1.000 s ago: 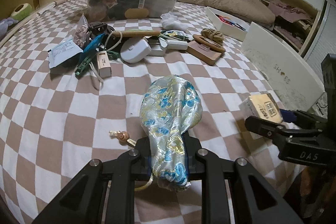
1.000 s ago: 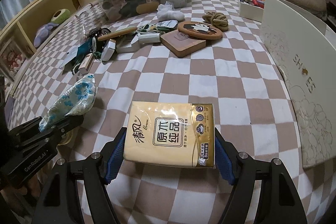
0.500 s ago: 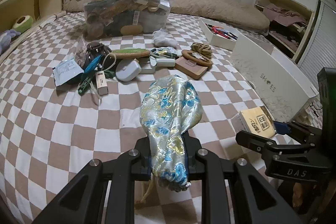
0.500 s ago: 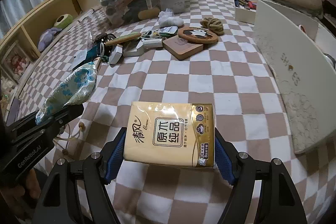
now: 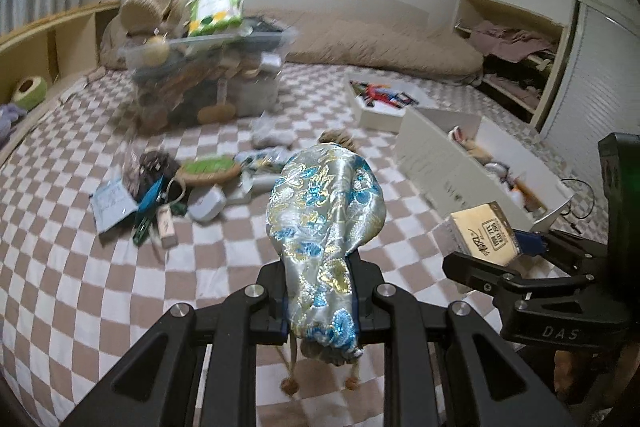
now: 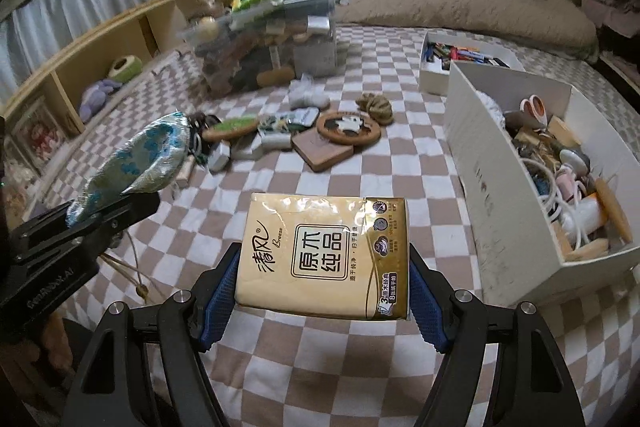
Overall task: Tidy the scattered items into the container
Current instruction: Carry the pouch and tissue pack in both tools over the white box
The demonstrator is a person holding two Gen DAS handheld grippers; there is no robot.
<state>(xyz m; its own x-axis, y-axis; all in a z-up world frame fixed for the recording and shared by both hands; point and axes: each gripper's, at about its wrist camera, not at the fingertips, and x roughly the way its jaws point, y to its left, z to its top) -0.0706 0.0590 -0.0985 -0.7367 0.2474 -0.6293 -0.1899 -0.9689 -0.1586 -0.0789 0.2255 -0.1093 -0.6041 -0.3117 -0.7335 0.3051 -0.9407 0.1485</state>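
Covering the frame: a bed [image 6: 360,179] in brown-and-white checks, a long tan bolster [image 6: 460,11] along its far edge.
Shelf: a wooden unit [image 6: 80,67] runs down the bed's left side under a grey curtain.
Box: a white open carton [image 6: 476,163] stands on the bed at the right of the right wrist view, already holding a coiled white cable, wooden handles and other small goods.
Bin: a clear plastic tub [image 5: 208,83] sits far back on the bed, crammed full, with a green-and-white packet [image 5: 218,9] and straw-coloured balls heaped on top.
Tray: a smaller white tray [image 6: 440,67] of coloured pens lies just behind the box.
Scatter: a loose pile [image 6: 280,135] of brush, round wooden disc, square block, rope knot and packets lies mid-bed, between bin and box.
Tissues: a gold tissue pack [image 6: 328,255], printed in Chinese, is clamped flat between the blue pads of the right gripper [image 6: 324,291], jaws spread wide to its width, held above the bed and just left of the box.
Pouch: a silver-blue brocade pouch [image 5: 326,223] is pinched at its gathered neck by the left gripper [image 5: 320,299], jaws nearly closed, the body standing up ahead of them, cords and beads [image 5: 290,385] dangling below, clear of the bed.
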